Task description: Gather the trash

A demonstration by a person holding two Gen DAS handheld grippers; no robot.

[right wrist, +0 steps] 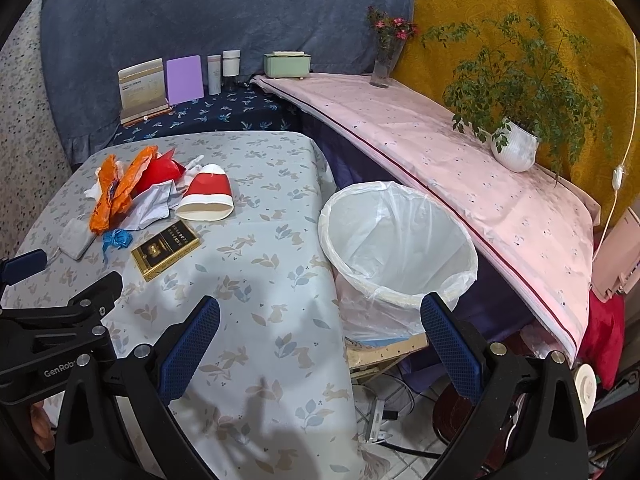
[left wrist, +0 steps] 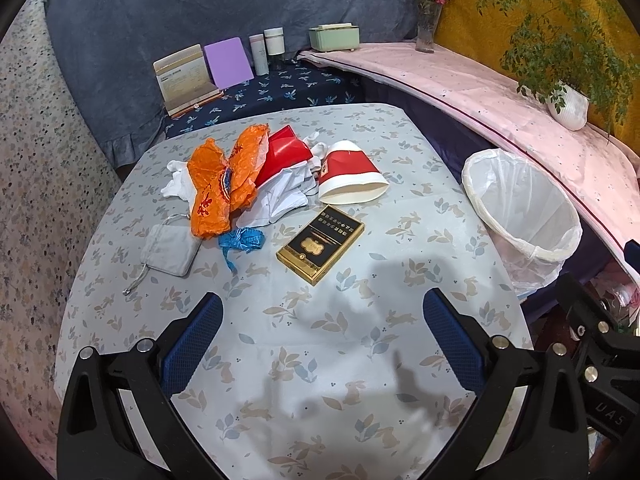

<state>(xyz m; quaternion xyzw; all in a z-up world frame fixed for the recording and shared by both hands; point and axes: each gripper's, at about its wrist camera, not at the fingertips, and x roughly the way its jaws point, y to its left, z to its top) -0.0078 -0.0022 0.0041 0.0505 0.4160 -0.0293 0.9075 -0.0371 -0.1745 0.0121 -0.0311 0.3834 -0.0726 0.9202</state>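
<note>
While both grippers, left and right, hover with fingers spread and empty, the trash lies untouched on the far left of the desk; next, the nearest box needs grasping, then dropping into the bin on the right.

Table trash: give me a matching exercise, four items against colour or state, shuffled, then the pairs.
Items:
1. paper cup
2. wrapper
3. bin
4. pouch

States:
A. grey, drawstring, lying flat
B. lined with a clear bag, nothing inside
C. red and white, lying on its side
D. orange, crumpled

Pairs: 1-C, 2-D, 3-B, 4-A
</note>
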